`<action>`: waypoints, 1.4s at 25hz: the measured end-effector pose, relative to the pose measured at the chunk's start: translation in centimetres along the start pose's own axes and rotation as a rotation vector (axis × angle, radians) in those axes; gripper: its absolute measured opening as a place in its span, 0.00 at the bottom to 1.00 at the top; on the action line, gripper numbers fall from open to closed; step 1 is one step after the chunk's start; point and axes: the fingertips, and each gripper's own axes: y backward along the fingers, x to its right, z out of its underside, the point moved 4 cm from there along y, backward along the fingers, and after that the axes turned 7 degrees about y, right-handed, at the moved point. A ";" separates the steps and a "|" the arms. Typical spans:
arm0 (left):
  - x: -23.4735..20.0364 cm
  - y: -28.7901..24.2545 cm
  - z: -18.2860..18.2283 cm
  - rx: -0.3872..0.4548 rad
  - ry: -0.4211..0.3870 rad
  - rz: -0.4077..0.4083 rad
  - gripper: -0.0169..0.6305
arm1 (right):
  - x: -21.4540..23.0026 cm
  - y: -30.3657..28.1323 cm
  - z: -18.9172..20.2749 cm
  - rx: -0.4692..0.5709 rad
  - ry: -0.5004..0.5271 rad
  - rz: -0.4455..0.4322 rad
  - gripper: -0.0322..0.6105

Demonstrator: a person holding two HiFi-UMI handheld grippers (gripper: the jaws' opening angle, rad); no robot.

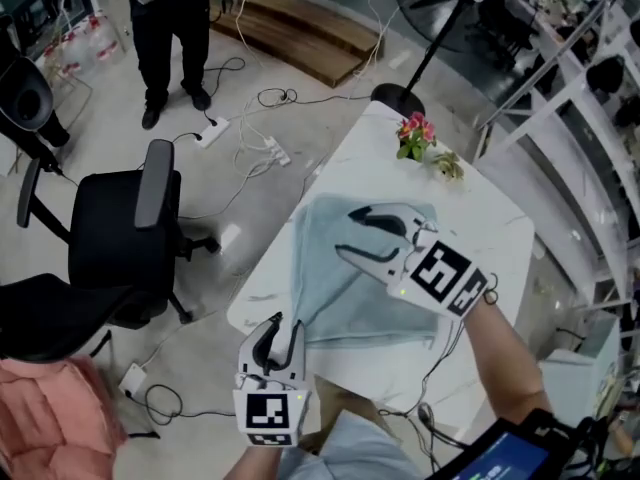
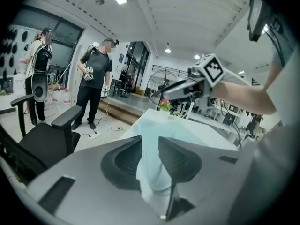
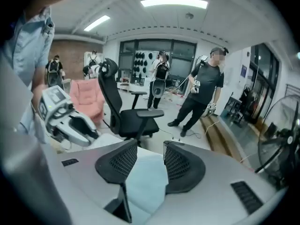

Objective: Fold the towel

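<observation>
Grey left gripper point(image 2: 150, 138): jaws spread, with a fold of the pale blue towel point(image 1: 340, 298) standing between them, not clamped.
Right gripper point(image 3: 150, 144): jaws apart above the towel's middle, pinching nothing.
Towel: lies rumpled on the white table point(image 1: 490, 238), its near-left corner at the table edge.
Hidden: my left gripper covers that corner, and my right gripper and forearm cover part of the towel's right side.
Around: a black office chair point(image 1: 120, 228) left of the table, cables on the floor, a person point(image 1: 175, 28) standing beyond, and a fan point(image 1: 440, 8) past the far end.
Containers: pink flowers point(image 1: 415, 133) at the table's far end. I can't make out what holds them.
</observation>
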 end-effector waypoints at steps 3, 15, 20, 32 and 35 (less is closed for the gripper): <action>-0.3 -2.1 2.7 -0.088 0.029 -0.067 0.22 | 4.8 -4.6 4.1 -0.091 0.081 -0.070 0.34; -1.6 -4.3 5.6 -0.198 -0.038 -0.245 0.05 | 7.5 -14.6 11.7 -0.042 0.071 -0.374 0.26; -1.5 -4.3 5.6 -0.210 -0.049 -0.250 0.05 | 7.4 -13.5 10.4 0.056 -0.094 -0.509 0.38; 0.3 -2.3 3.0 -0.146 0.002 -0.209 0.05 | 8.8 -10.5 5.9 0.182 0.029 -0.344 0.11; 1.6 -0.9 3.3 -0.165 0.099 -0.185 0.05 | 8.3 -10.8 4.5 0.160 0.093 -0.332 0.12</action>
